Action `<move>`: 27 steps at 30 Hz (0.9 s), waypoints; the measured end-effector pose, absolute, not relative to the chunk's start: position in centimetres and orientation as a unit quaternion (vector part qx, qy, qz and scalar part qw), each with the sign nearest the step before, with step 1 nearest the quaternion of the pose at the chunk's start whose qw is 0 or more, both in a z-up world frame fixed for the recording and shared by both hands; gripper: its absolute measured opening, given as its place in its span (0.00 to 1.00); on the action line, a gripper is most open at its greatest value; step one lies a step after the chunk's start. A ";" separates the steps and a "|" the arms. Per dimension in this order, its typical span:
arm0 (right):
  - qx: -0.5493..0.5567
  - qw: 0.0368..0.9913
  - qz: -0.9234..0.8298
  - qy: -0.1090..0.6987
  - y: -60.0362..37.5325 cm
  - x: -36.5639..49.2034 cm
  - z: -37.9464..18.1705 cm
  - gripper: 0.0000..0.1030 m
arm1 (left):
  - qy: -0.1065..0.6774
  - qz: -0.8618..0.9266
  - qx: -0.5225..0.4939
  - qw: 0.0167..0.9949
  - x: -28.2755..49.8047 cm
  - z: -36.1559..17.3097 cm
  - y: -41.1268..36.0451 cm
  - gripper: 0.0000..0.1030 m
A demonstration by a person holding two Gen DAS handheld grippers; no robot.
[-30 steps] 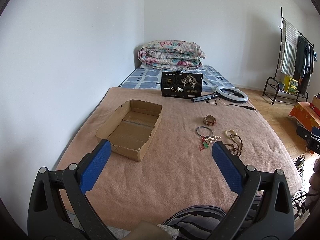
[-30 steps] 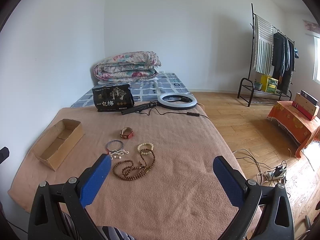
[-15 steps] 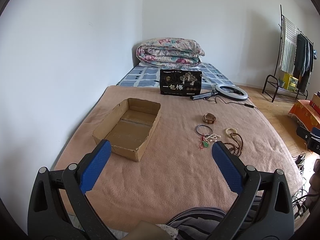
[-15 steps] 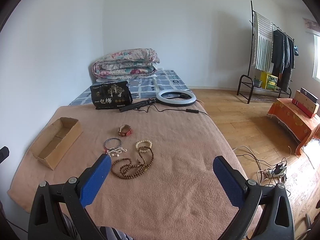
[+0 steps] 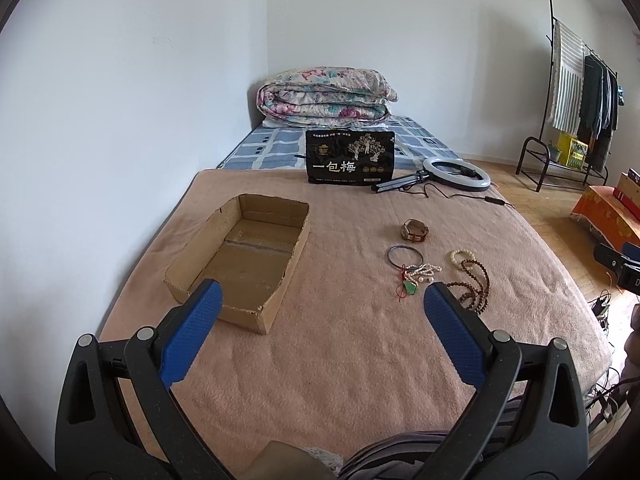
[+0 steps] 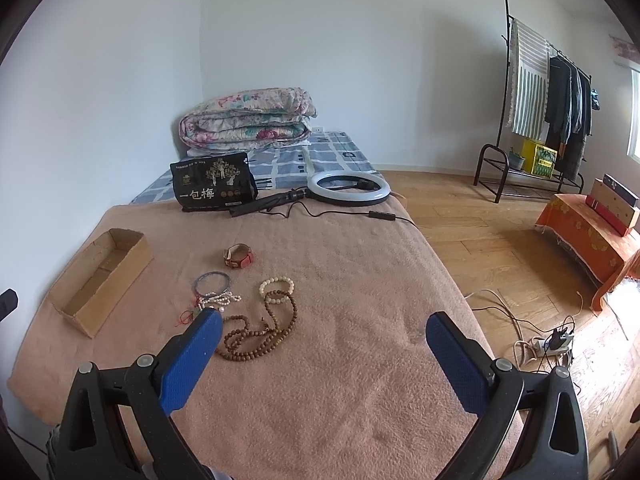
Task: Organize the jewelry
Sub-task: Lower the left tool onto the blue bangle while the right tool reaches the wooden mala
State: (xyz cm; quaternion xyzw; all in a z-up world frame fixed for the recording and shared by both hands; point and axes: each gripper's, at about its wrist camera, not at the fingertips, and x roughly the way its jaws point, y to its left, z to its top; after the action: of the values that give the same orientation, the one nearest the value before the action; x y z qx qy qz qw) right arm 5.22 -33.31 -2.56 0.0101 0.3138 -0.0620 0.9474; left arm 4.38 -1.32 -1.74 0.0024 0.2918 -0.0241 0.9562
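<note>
Landmark: the open cardboard box (image 5: pixel 244 256), lying empty on the peach blanket (image 5: pixel 340 344) that covers the bed.

Left gripper (image 5: pixel 320 300): fingers (image 5: pixel 192 336) released, spread wide, nothing between them, above the blanket just short of the box's near corner. Right gripper (image 6: pixel 320 320): fingers (image 6: pixel 456 364) likewise released and empty, to the right of the box.

Jewelry lies in a loose cluster right of the box, apart from it, with bare blanket between: leather cuff bracelet (image 5: pixel 415 231) farthest, thin bangle (image 5: pixel 405 256), pearl strand (image 5: pixel 423 270) with a green pendant on red cord (image 5: pixel 409 289), cream bead bracelet (image 6: pixel 277 289), brown bead necklace (image 6: pixel 260 330) nearest.

Open blanket runs from the cluster to the bed's near edge and right edge.

Beyond the box: black printed bag (image 5: pixel 350 157), ring light (image 6: pixel 348 188), folded floral quilt (image 5: pixel 324 96).

Only the right view shows the bed's right edge dropping to wood floor (image 6: pixel 492 248), with a power strip (image 6: pixel 554 344) and cables. Only the left view shows the box floor in full.
</note>
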 end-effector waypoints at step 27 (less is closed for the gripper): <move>0.001 0.912 0.016 0.409 -34.3 15.5 -11.9 1.00 | 0.409 -0.141 0.002 0.902 21.3 -9.8 -7.8 0.99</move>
State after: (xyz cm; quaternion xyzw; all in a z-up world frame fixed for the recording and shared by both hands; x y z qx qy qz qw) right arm 15.47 -34.26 -11.86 0.0012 0.4089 0.0161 0.9124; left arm 21.30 -7.78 -9.79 0.0025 0.4088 -0.1409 0.9017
